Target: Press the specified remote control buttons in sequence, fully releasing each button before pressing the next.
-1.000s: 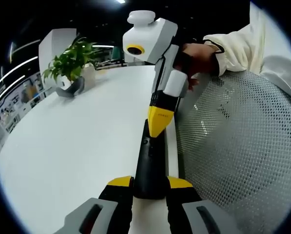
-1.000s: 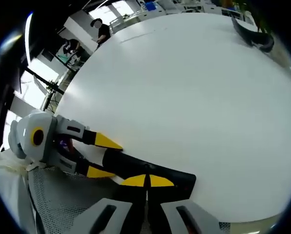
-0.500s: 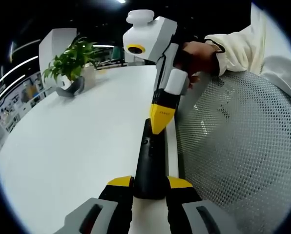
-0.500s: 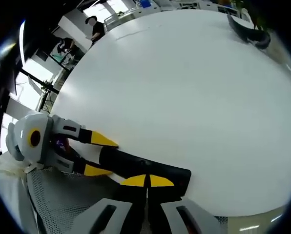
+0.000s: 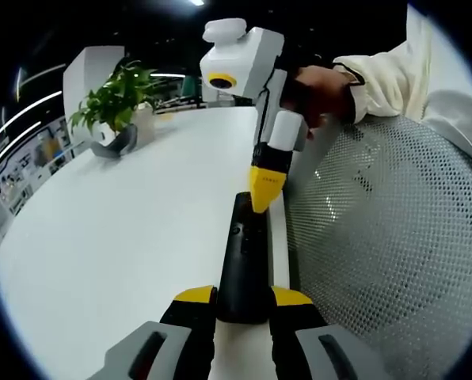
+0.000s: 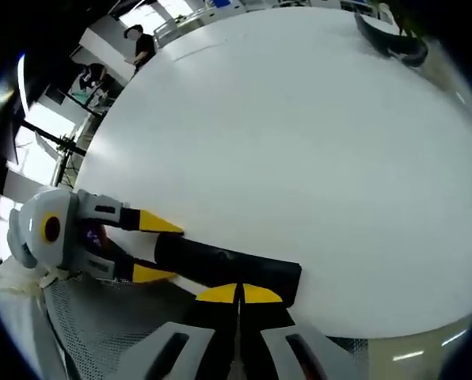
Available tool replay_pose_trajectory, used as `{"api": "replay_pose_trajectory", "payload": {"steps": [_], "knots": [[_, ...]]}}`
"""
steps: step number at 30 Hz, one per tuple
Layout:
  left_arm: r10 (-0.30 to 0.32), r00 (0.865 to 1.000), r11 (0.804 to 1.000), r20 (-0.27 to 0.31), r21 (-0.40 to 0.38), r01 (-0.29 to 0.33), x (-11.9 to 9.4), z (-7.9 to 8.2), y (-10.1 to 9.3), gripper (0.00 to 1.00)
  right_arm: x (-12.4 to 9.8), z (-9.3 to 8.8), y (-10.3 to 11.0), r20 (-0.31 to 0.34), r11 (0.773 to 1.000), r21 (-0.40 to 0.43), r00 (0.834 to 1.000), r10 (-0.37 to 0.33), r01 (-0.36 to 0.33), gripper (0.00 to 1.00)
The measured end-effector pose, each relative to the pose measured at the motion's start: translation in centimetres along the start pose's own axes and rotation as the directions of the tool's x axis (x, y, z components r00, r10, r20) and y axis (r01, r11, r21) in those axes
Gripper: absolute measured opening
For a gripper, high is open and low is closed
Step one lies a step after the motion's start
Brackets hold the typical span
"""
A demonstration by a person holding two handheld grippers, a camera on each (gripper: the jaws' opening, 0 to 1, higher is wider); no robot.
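We see a mesh chair back beside the white worktop. The left tongs clamp the near end of the black remote control; the right tongs, jaws pressed together and empty, poise at its far end. Beyond stands a potted plant.

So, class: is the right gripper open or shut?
Shut: the right gripper's yellow fingers meet above the remote.
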State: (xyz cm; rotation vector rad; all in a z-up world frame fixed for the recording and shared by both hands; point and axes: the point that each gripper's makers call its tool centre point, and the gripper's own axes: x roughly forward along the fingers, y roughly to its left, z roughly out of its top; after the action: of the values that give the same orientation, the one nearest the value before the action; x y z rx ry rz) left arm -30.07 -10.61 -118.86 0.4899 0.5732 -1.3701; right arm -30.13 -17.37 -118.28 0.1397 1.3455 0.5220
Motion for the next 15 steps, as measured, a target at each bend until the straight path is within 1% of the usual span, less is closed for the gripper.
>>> {"api": "replay_pose_trajectory", "payload": {"steps": [3, 10, 15], "knots": [[0.000, 1.000, 1.000, 0.001, -0.002, 0.000, 0.00, 0.01, 0.00, 0.25, 0.14, -0.26, 0.38, -0.020, 1.000, -0.001, 1.000, 0.018, -0.018, 0.00], [-0.001, 1.000, 1.000, 0.001, 0.000, 0.001, 0.00, 0.00, 0.00, 0.25, 0.25, -0.36, 0.31, -0.024, 1.000, -0.030, 1.000, -0.003, 0.002, 0.00], [-0.002, 1.000, 1.000, 0.000, 0.001, 0.002, 0.04, -0.01, 0.01, 0.25, 0.38, -0.43, 0.08, -0.026, 1.000, 0.002, 1.000, 0.015, -0.015, 0.00]]}}
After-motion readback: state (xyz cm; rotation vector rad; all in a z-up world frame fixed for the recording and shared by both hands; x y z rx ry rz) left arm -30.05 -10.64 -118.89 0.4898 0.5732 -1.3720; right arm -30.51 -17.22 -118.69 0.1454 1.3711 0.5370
